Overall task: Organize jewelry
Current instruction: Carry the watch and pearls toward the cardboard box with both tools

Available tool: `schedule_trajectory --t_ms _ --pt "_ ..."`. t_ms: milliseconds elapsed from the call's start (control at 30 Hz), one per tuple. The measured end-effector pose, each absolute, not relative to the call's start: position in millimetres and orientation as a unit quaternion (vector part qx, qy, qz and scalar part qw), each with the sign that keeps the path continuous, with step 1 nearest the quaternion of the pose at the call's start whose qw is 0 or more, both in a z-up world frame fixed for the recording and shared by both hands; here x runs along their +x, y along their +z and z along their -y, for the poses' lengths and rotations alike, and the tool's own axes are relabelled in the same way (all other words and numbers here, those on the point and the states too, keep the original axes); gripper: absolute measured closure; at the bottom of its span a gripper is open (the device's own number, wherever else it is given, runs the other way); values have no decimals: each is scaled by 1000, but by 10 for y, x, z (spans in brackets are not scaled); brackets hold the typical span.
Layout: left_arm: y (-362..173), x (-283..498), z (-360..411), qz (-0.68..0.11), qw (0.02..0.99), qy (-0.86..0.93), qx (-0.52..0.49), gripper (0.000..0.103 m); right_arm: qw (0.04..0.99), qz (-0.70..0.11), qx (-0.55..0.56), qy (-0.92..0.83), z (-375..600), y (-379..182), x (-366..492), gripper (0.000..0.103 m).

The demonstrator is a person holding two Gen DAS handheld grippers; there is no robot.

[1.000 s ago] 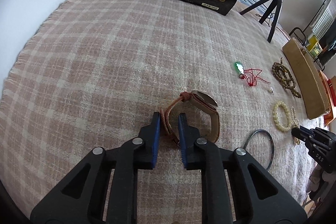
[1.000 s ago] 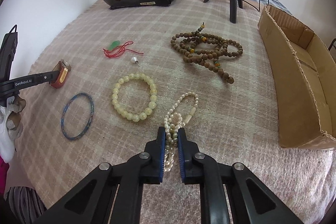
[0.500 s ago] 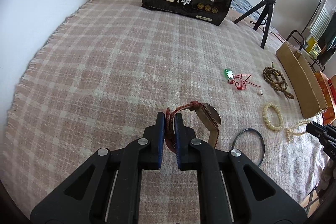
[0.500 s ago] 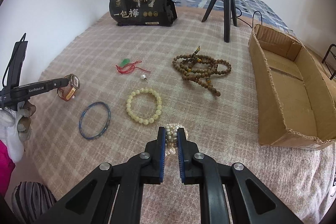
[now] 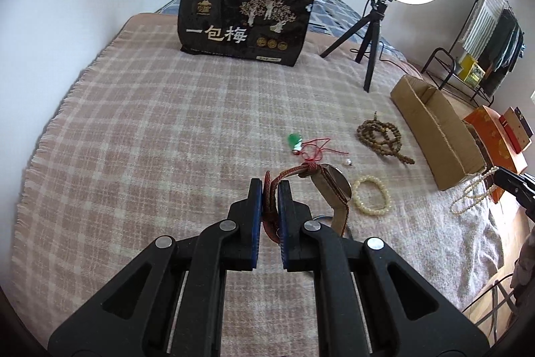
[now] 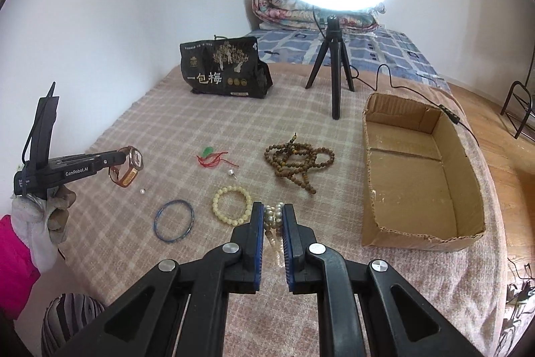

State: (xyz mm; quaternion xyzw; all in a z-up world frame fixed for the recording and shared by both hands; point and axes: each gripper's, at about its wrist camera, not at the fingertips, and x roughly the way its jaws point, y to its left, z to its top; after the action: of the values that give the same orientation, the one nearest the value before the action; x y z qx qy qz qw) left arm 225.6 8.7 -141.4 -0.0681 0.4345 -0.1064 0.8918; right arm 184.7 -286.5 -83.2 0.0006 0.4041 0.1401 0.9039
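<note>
- Left tool [image 5: 270, 189] clamped on the watch [image 5: 329, 189] strap, right tool [image 6: 273, 216] clamped on the pearl necklace [image 6: 272, 218]; both items hang clear of the bed.
- Cardboard box [image 6: 418, 169] looks empty, so nothing is sorted yet.
- Left on the blanket [image 6: 140, 230]: wooden beads [image 6: 297, 161], cream bracelet [image 6: 232, 204], blue bangle [image 6: 174, 220], green pendant [image 6: 209, 153], loose pearl [image 6: 142, 190].
- Ring-light tripod [image 6: 332, 69] stands beside the box; path looks clear.

Black snack bag [image 5: 245, 22] standing at twelve o'clock on the plaid blanket, large white characters "一包梅" across its front, smaller print above and below unreadable, left gripper [image 6: 124, 158] at nine o'clock, white lettering "GenRobot.AI" along its side
</note>
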Motion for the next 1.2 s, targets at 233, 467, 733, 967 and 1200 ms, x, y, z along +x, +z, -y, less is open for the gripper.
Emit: schedule_trajectory --t_ms 233,467,733,967,1200 --pt "-1195 2337 408 -424 890 -157 -55 96 917 -380 4 122 3162 -534 1814 95" --pt "-1039 2519 1023 -414 886 -206 -31 96 927 -364 11 94 3509 -369 1905 95" --pt "-942 2864 1716 -404 882 -244 -13 96 931 -359 8 68 3864 -345 2090 95" --pt "-1082 3228 2299 -414 872 -260 -14 96 928 -369 19 52 4196 -529 2268 95" --pt "-1253 3493 2734 -421 868 -263 1 96 922 -384 32 41 4471 -778 2402 95"
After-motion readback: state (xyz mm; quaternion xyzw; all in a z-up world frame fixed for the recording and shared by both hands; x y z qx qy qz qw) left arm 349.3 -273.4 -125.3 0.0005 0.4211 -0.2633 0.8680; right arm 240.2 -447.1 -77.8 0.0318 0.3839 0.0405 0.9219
